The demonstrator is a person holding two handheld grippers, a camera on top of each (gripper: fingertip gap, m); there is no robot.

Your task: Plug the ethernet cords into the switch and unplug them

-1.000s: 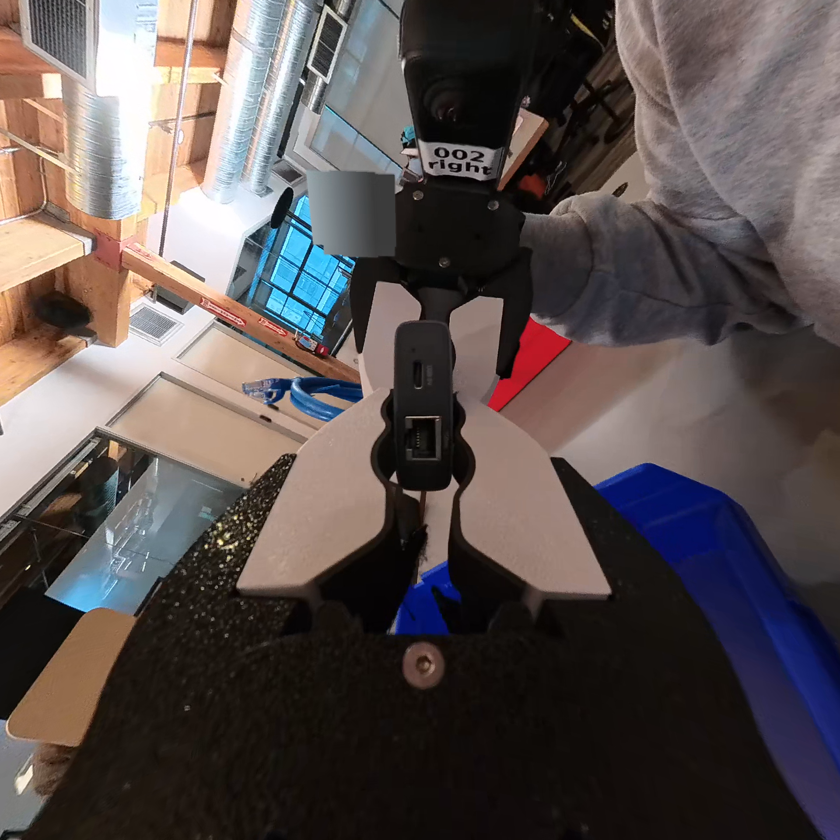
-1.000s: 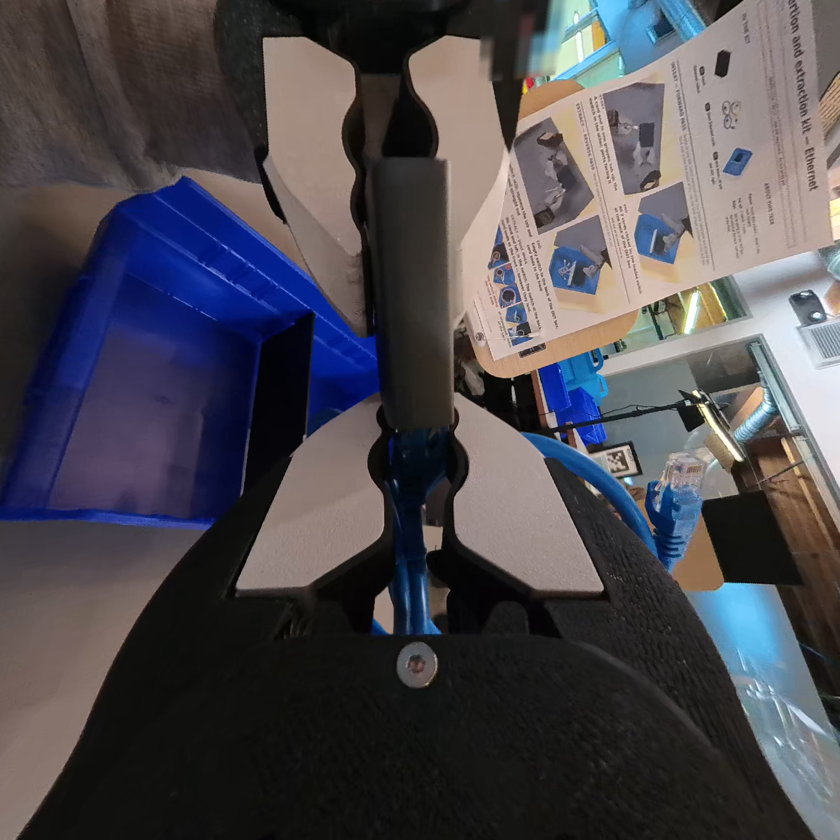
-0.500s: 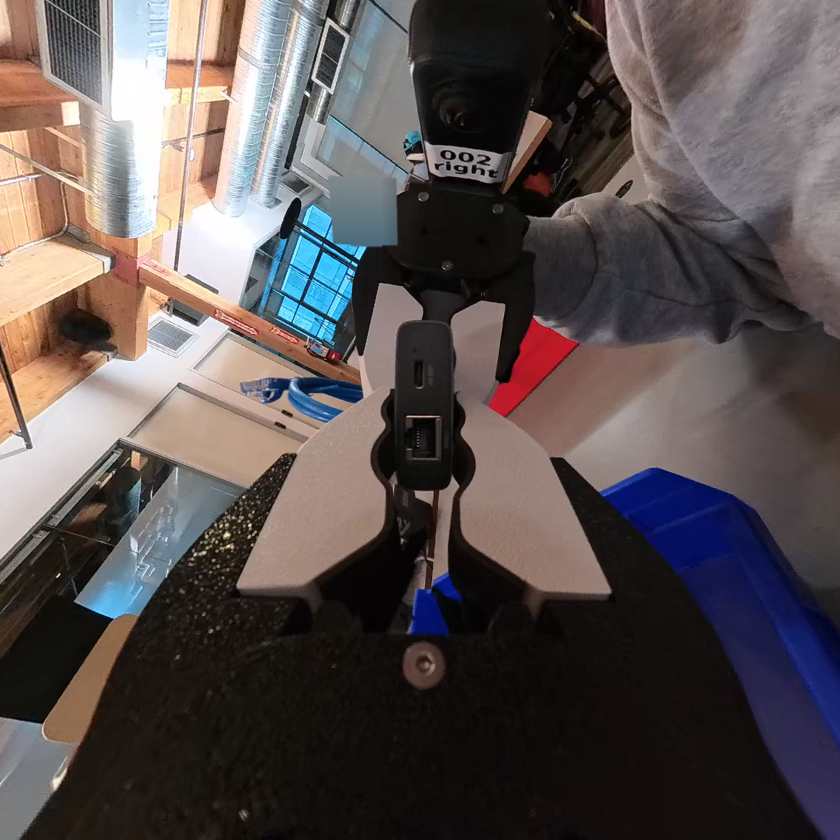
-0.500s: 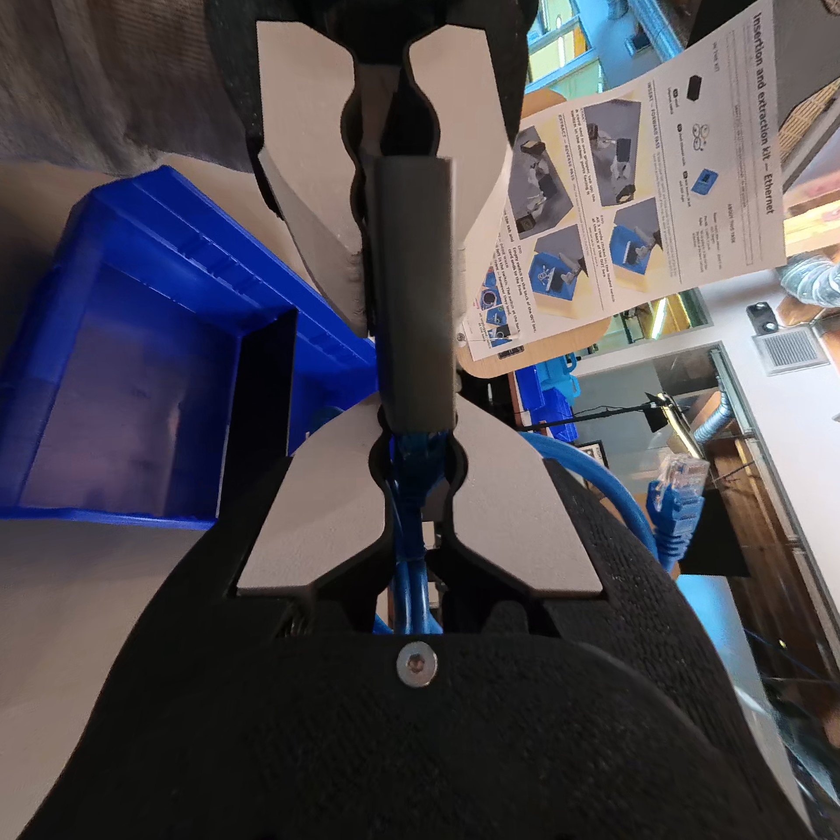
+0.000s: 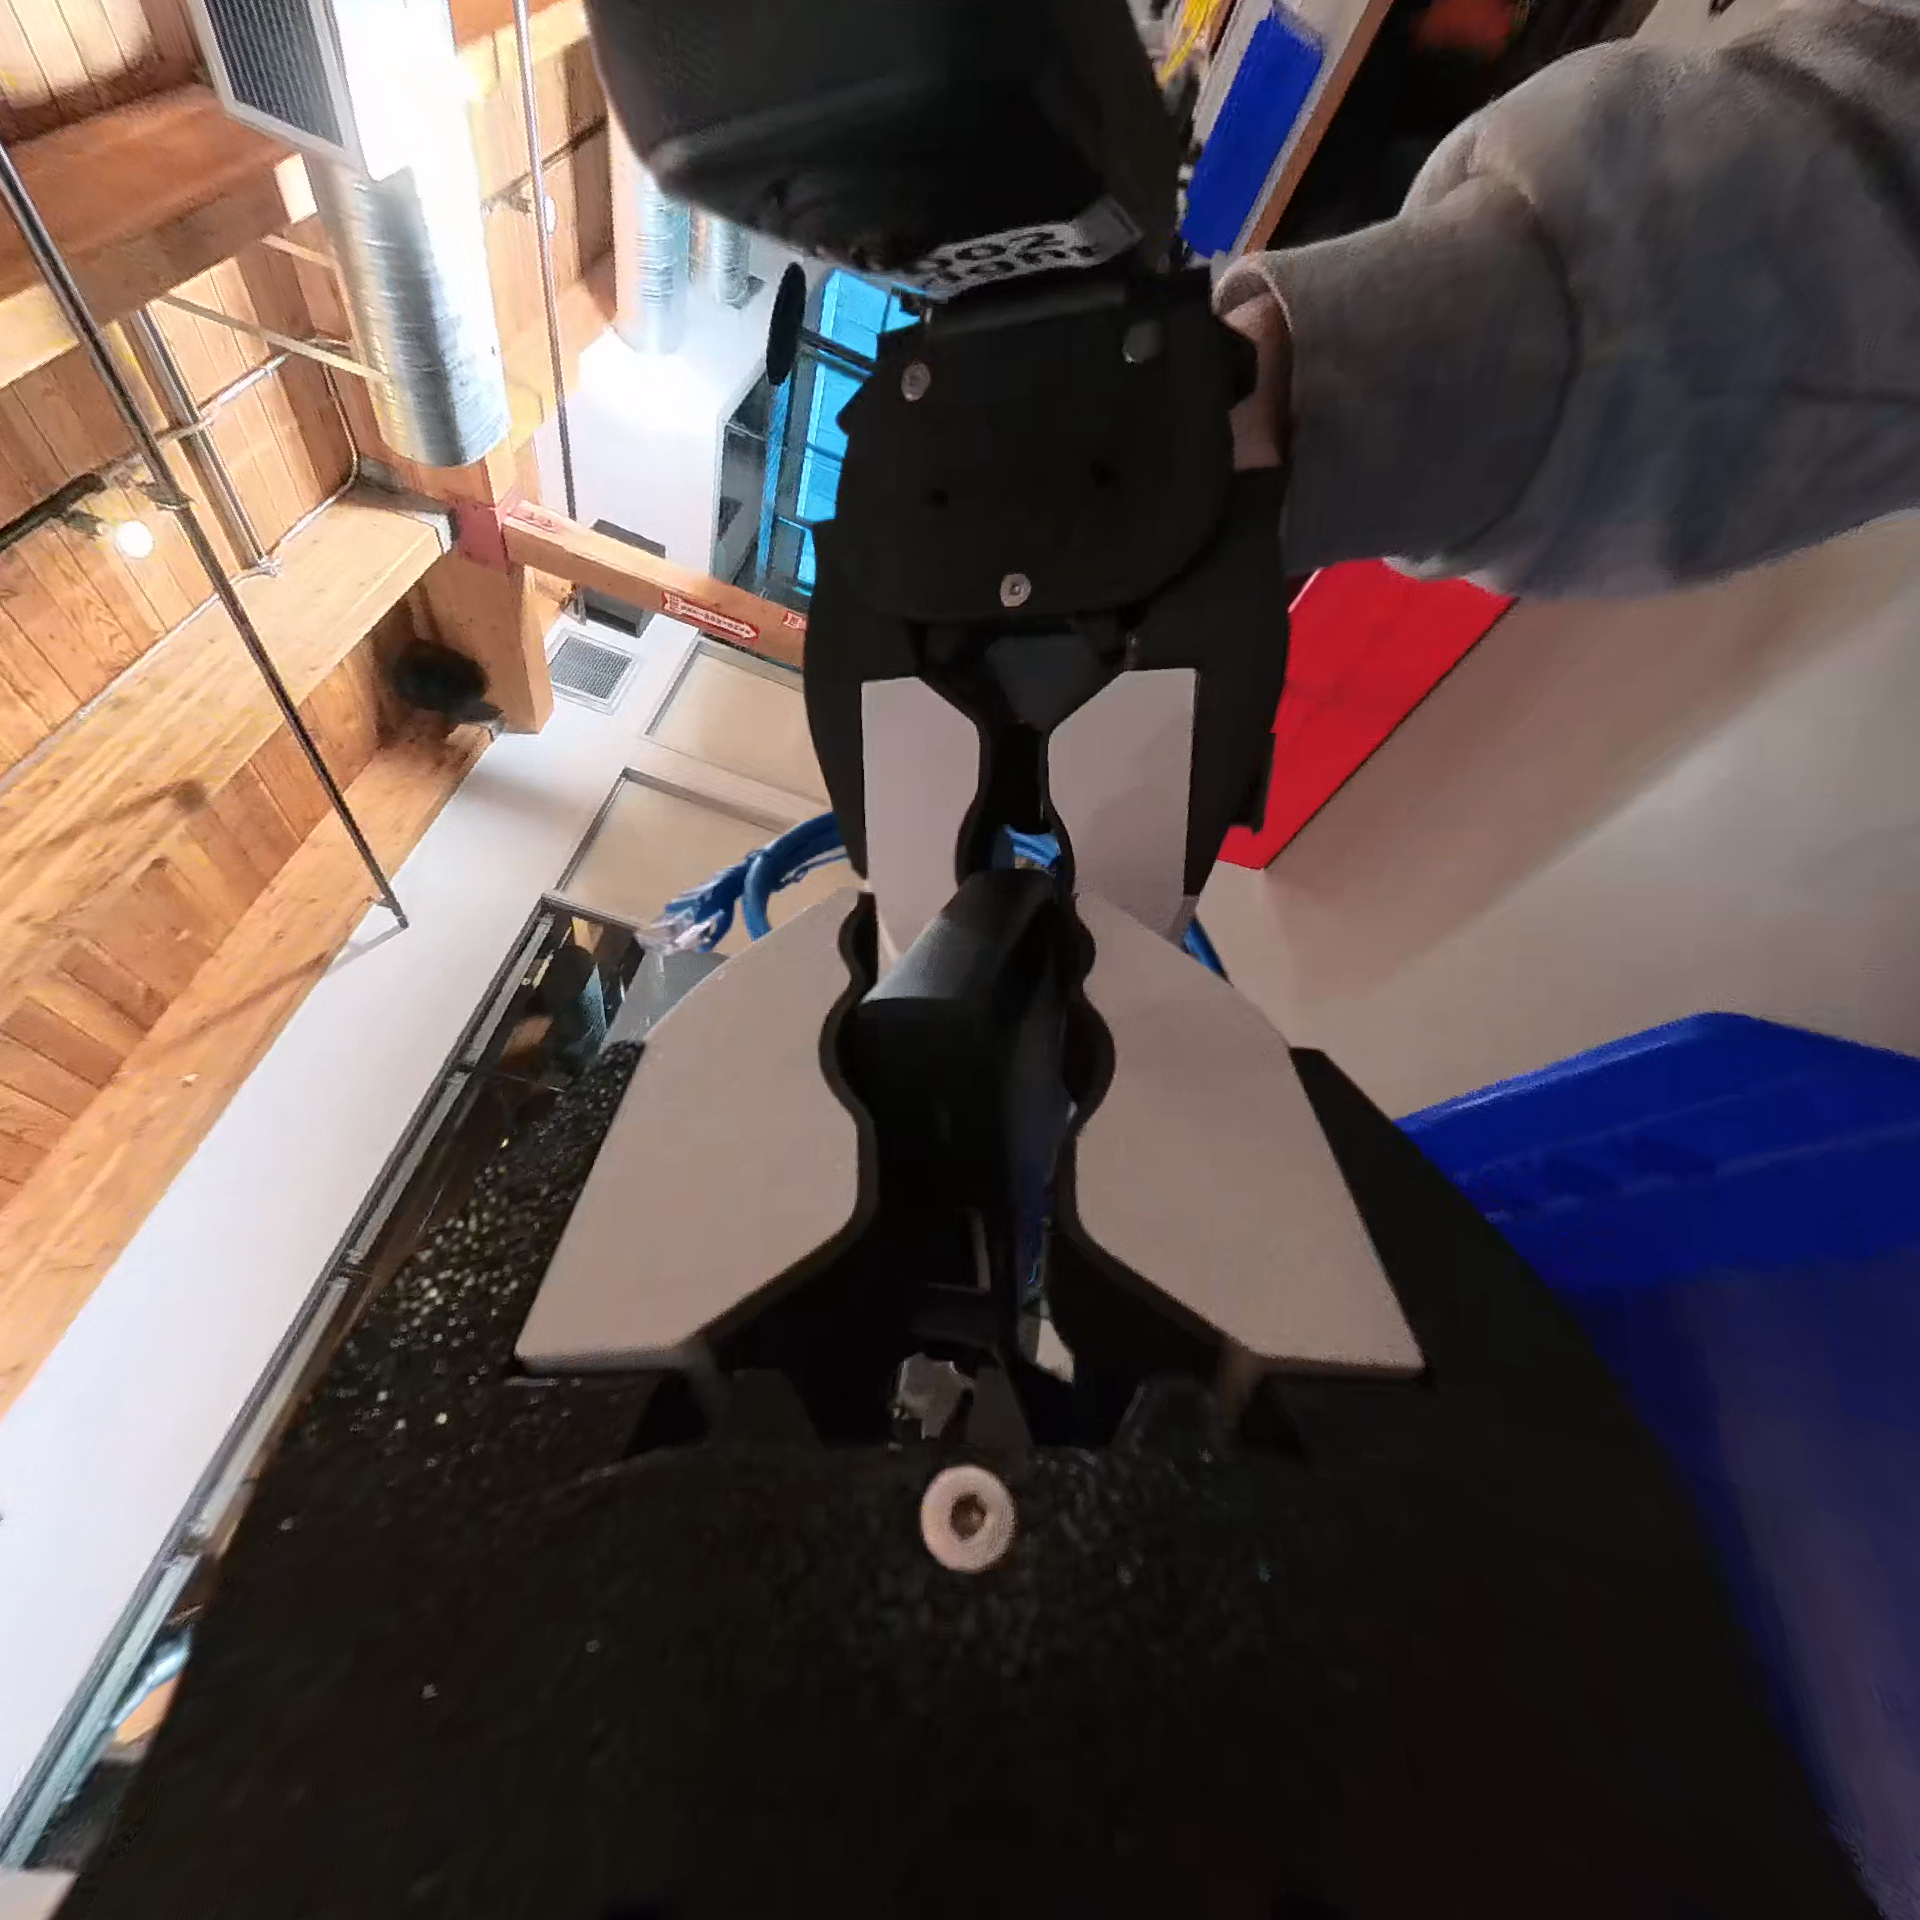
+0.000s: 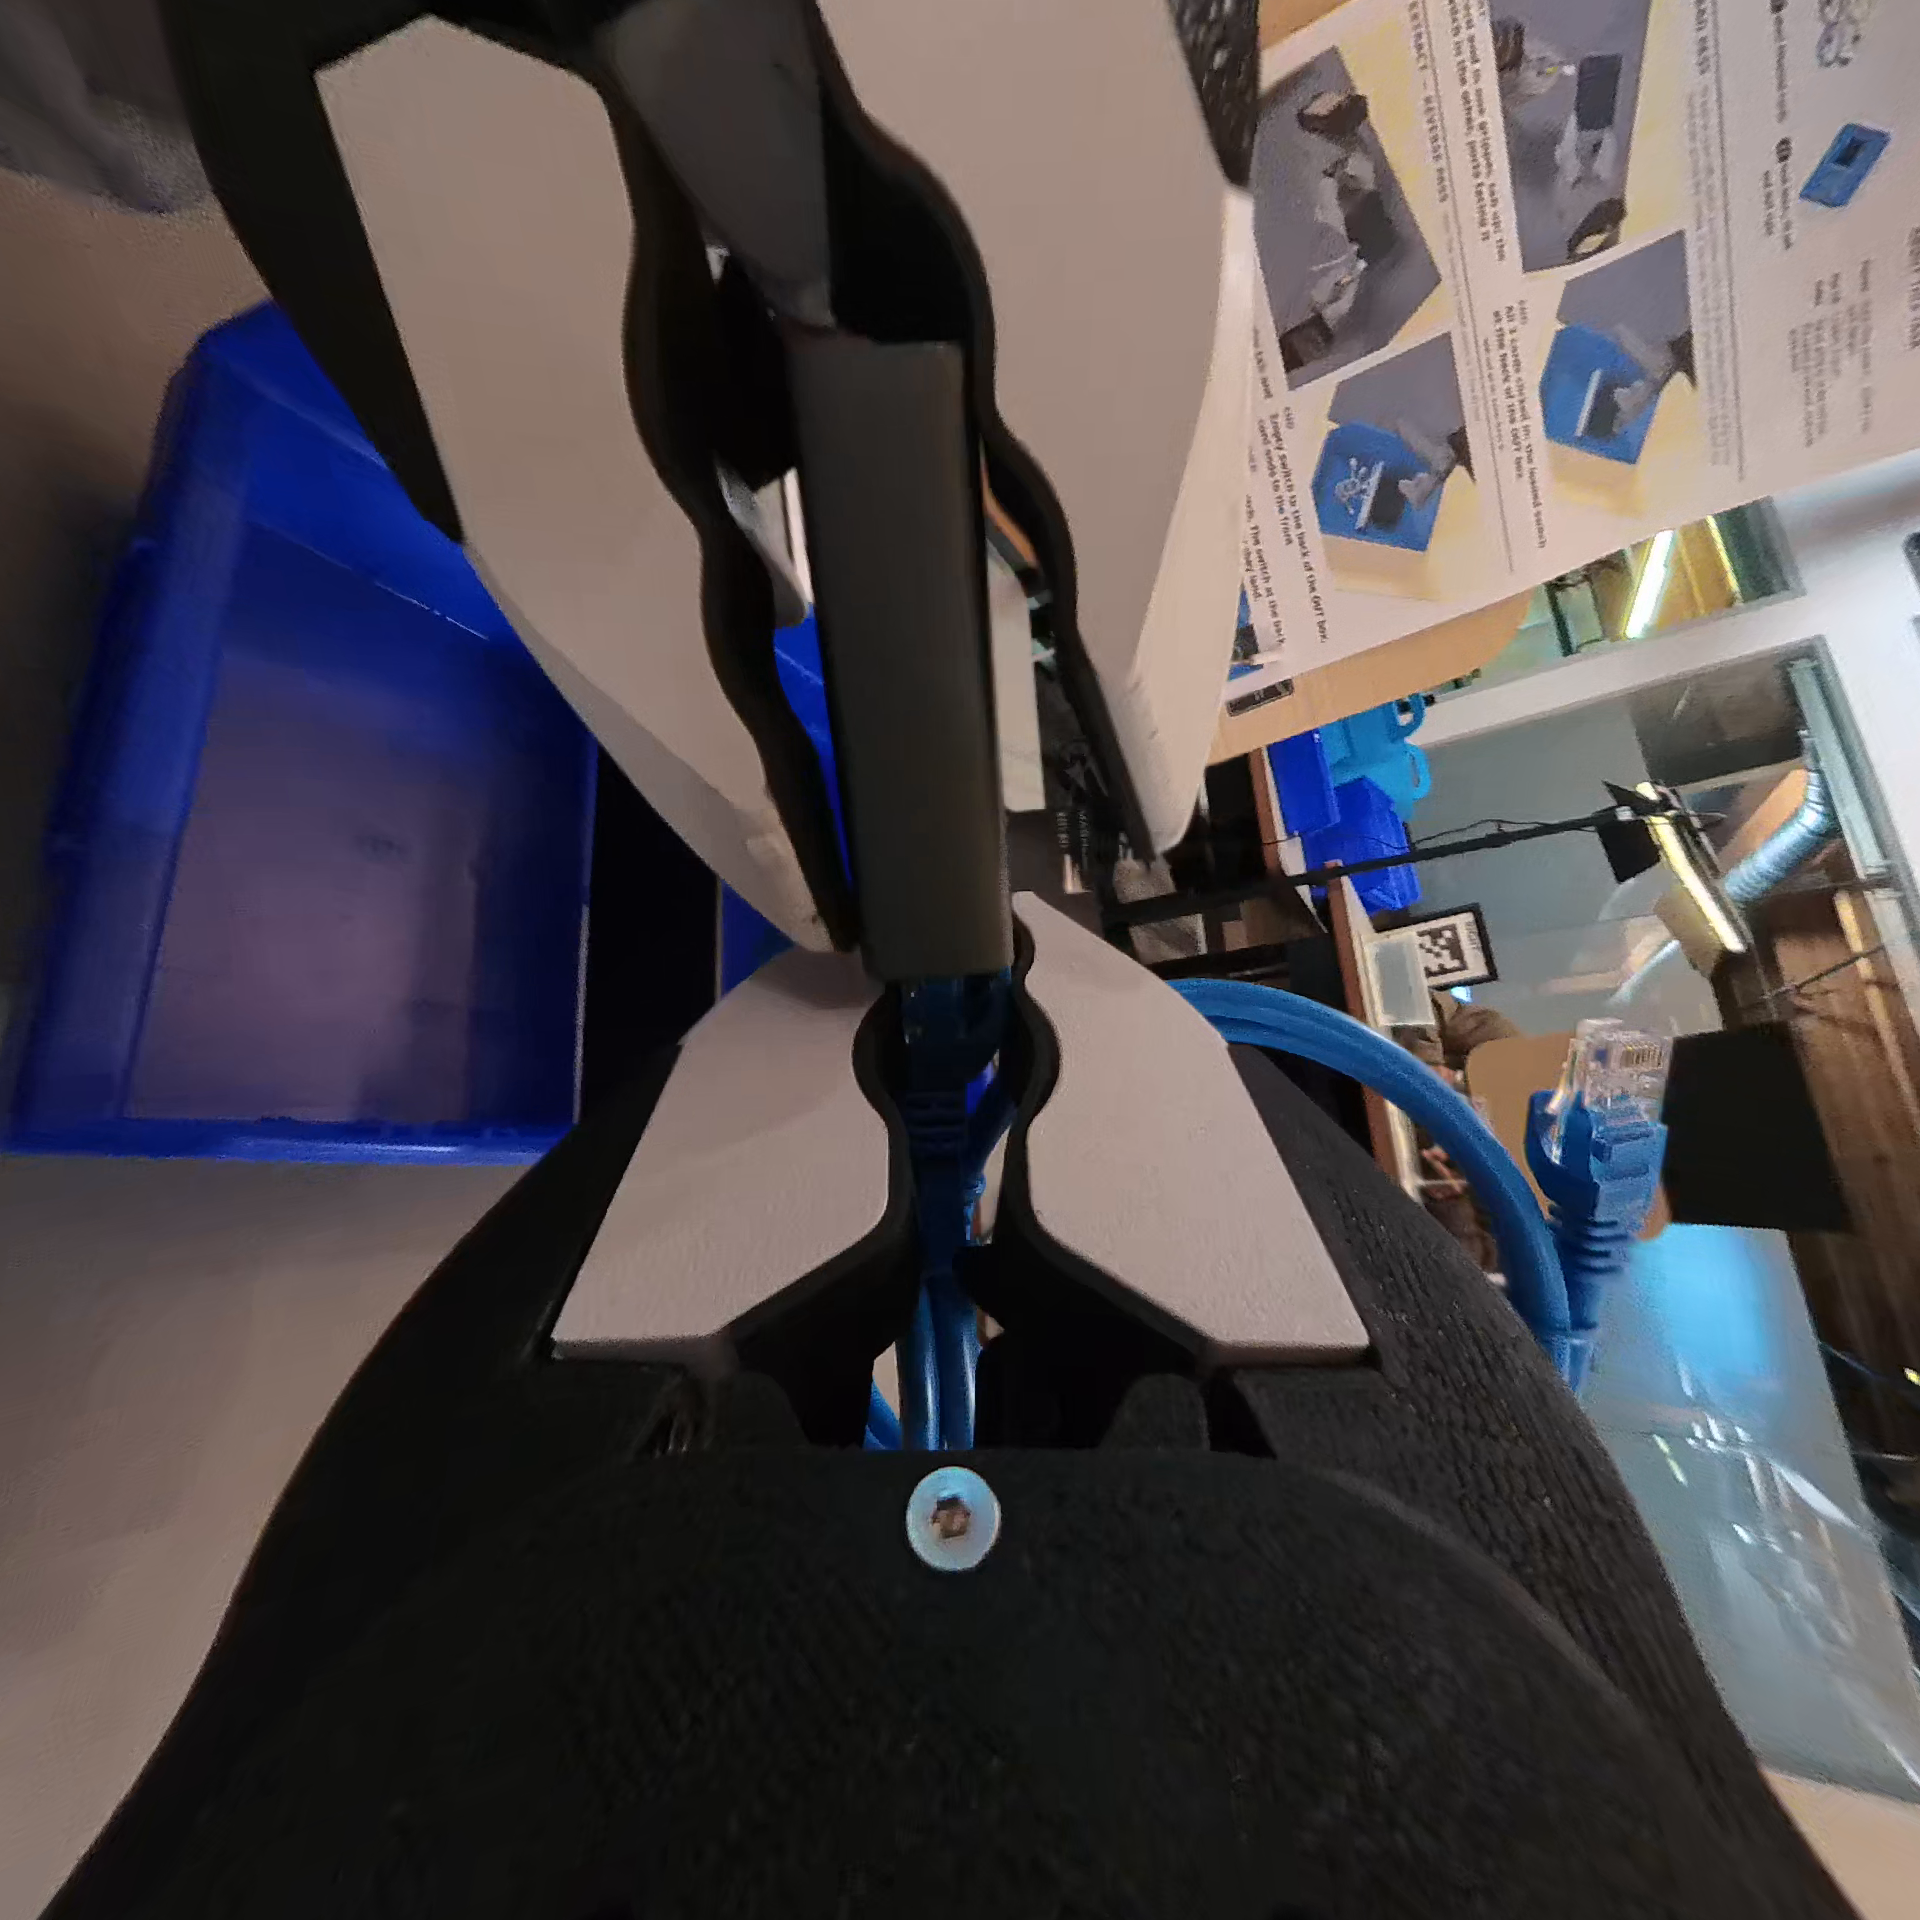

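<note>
The left gripper is clamped on a small black network box, while the right gripper is pinched on the blue Ethernet cable, right at its plug. The plug looks seated in the box's end, or nearly, so not much seems left. A blue bin is seen beside them on the bench. Writing is carried by a printed instruction sheet and a gripper label.

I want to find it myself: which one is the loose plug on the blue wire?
Look in the right wrist view, past the right gripper clamping the blue cable. The cable loops right to a free plug. Only it has a clear tip and touches nothing.
</note>
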